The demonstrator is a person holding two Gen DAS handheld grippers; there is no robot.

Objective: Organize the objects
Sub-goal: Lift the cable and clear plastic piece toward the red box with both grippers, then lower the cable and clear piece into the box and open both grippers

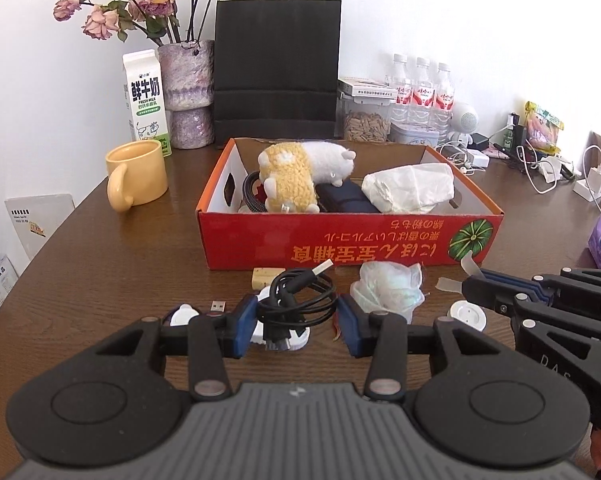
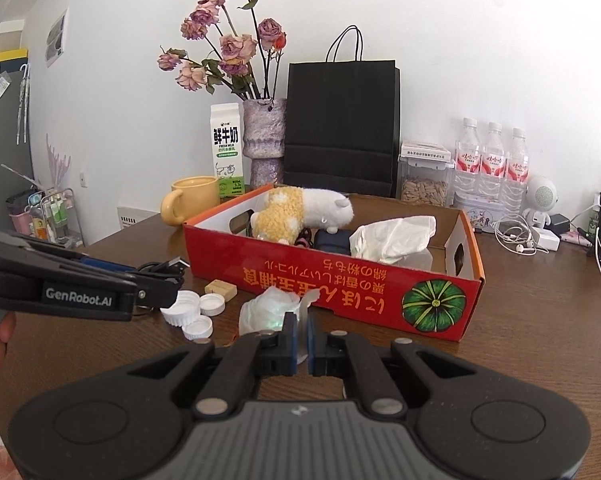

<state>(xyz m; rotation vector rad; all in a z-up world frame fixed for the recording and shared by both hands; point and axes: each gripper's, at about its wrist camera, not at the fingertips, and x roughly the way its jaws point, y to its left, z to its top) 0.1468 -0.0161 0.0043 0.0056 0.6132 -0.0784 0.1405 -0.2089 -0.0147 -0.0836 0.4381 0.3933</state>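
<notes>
A red cardboard box point(image 1: 340, 244) holds a plush sheep point(image 1: 300, 176), a dark pouch and a crumpled white bag point(image 1: 408, 188). In front of it lie a coiled black USB cable point(image 1: 296, 304), white bottle caps point(image 2: 192, 312), a small wooden block point(image 1: 266, 277), a USB stick and a crumpled plastic wad point(image 1: 388, 292). My left gripper point(image 1: 296, 324) is open, its jaws on either side of the cable. My right gripper point(image 2: 300, 340) is shut on a clear strip of tape point(image 2: 306, 304), just in front of the box wall point(image 2: 340, 292).
A yellow mug point(image 1: 138, 174), a milk carton point(image 1: 146, 100), a vase of dried roses point(image 1: 188, 92) and a black paper bag point(image 1: 276, 68) stand behind the box. Water bottles, a seed jar and tangled chargers point(image 1: 540, 160) fill the back right.
</notes>
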